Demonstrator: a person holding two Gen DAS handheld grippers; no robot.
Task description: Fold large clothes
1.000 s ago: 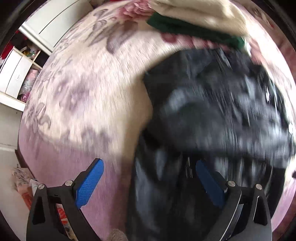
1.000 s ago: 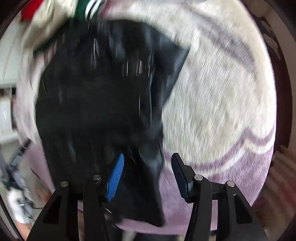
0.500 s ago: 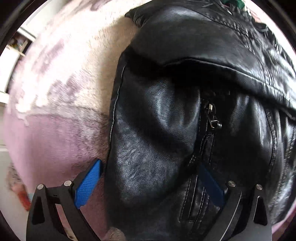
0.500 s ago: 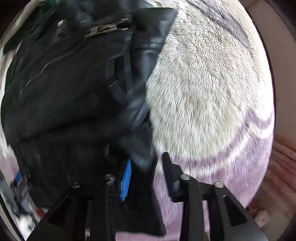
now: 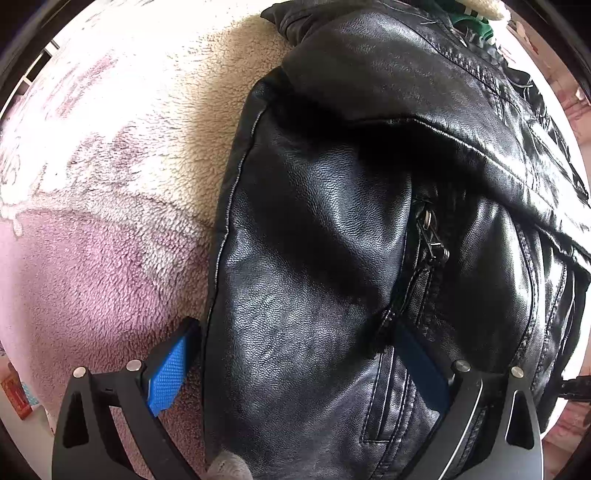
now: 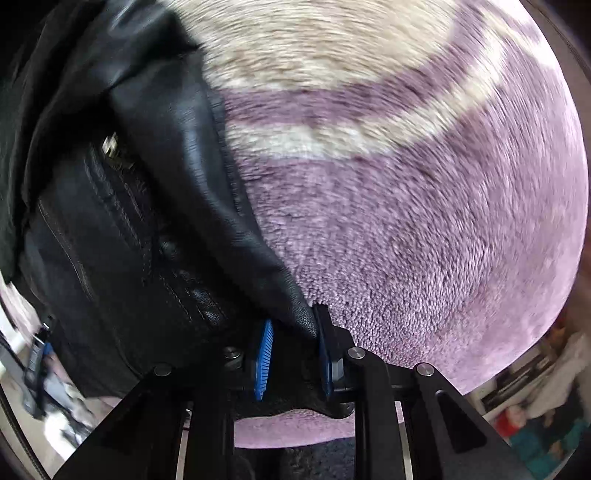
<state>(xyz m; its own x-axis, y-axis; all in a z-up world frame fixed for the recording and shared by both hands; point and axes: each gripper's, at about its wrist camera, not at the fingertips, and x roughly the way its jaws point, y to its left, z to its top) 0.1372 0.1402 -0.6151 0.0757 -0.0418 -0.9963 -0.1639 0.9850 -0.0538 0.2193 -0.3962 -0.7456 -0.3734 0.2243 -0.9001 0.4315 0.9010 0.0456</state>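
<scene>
A black leather jacket (image 5: 332, 258) with a zip lies on a fluffy pink and cream blanket (image 5: 110, 184). My left gripper (image 5: 295, 354) is wide open, its blue pads on either side of the jacket's lower left part, close over it. In the right wrist view the jacket (image 6: 129, 203) fills the left side. My right gripper (image 6: 293, 350) is closed down on a lower corner of the jacket, the leather pinched between its pads.
The blanket (image 6: 406, 221) stretches to the right of the jacket. A green and cream garment (image 5: 469, 18) lies beyond the jacket's far end. Cluttered shelves (image 6: 535, 406) and floor items show past the blanket's edge.
Both grippers moved down close to the jacket. The right gripper narrowed from open to pinching the jacket's corner. The left stayed open.
</scene>
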